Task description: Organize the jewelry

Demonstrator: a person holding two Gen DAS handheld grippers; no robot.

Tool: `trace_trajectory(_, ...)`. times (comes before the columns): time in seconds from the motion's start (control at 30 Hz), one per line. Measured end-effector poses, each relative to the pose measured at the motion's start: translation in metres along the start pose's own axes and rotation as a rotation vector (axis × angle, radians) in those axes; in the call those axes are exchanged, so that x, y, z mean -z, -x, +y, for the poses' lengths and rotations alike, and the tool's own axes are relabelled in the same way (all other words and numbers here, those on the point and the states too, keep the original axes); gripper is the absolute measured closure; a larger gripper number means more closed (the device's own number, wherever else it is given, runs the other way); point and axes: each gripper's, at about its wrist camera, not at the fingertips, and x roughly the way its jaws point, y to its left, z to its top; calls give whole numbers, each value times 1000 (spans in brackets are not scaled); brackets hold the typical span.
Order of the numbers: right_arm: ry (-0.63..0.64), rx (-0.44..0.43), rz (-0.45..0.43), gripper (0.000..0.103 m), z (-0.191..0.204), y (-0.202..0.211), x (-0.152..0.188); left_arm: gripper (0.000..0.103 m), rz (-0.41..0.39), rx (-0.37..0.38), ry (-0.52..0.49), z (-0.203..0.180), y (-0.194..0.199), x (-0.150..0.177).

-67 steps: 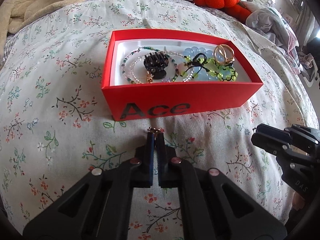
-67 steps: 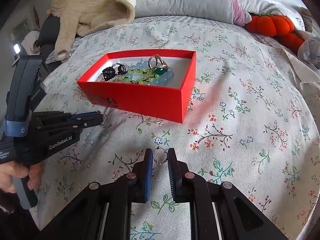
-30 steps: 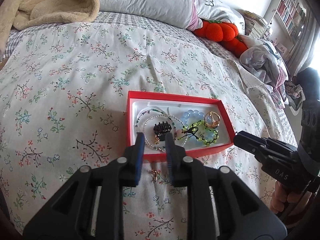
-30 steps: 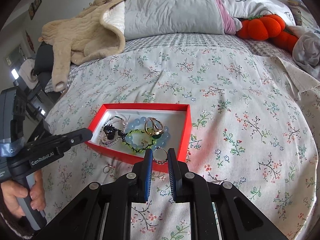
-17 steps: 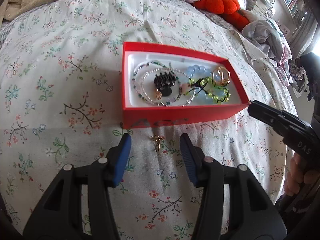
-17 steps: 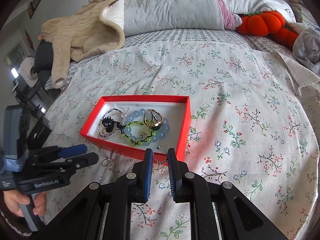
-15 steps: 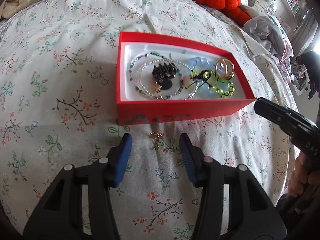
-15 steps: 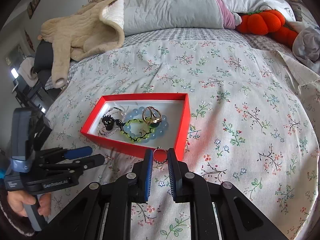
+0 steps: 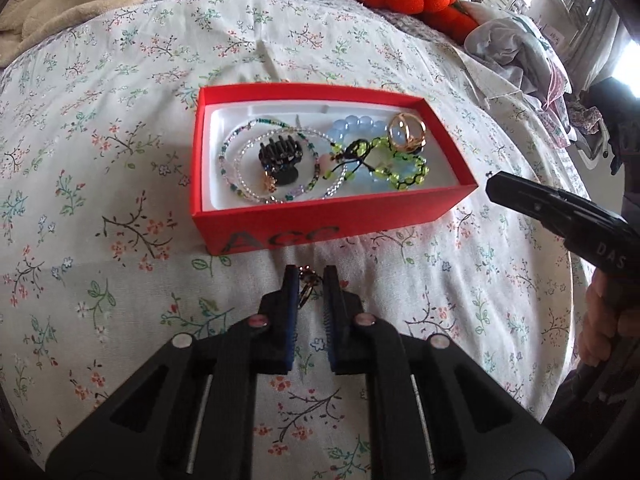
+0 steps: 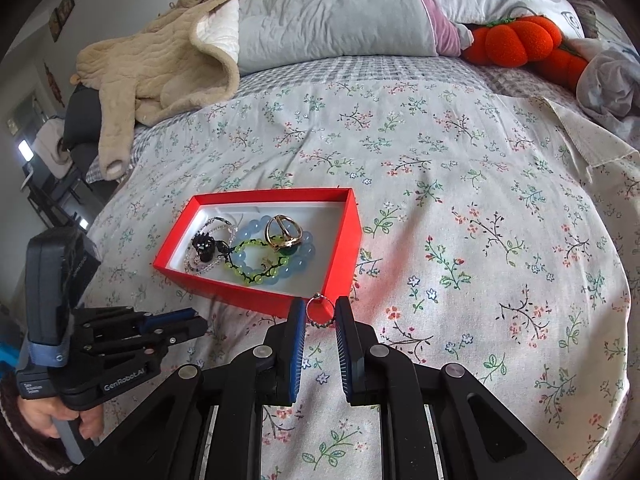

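On the floral bedspread [image 10: 460,184] sits a red box [image 9: 332,222] with black lettering on its near wall, and its white-lined inside already holds a heap of jewelry: a black claw clip [image 9: 280,156] lying on thin beaded strands [image 9: 244,168], a blue bead bracelet [image 9: 356,126], a green beaded bracelet [image 9: 400,168] and a gold ring [image 9: 408,130] toward the right end. The left gripper [image 9: 311,278] is low over the bedspread just in front of the box's near wall, its blue-padded fingers [image 9: 291,292] drawn narrow around a small gold earring [image 9: 309,280]; whether they press on it or it lies free on the cloth between them cannot be told. The right gripper [image 10: 320,312] hovers by the box's near right corner, its fingers pinching a silver ring [image 10: 320,314] that stands upright between the pads, its small stone at the top. Each gripper shows in the other's view, held by a bare hand [image 9: 604,320]. At the head of the bed lie a grey pillow [image 10: 336,12], a beige quilted blanket [image 10: 160,64] and an orange pumpkin plush [image 10: 516,40].
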Motion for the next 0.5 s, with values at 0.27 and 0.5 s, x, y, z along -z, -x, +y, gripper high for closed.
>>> trace_trajectory(0.27,-18,-7,-32,88,1,6,-10,90,-151,21,58,17,39,-25)
trace_trajectory(0.5,-28,-7,-36,88,2,4,-13,90,-150,1,103,31,23,-37)
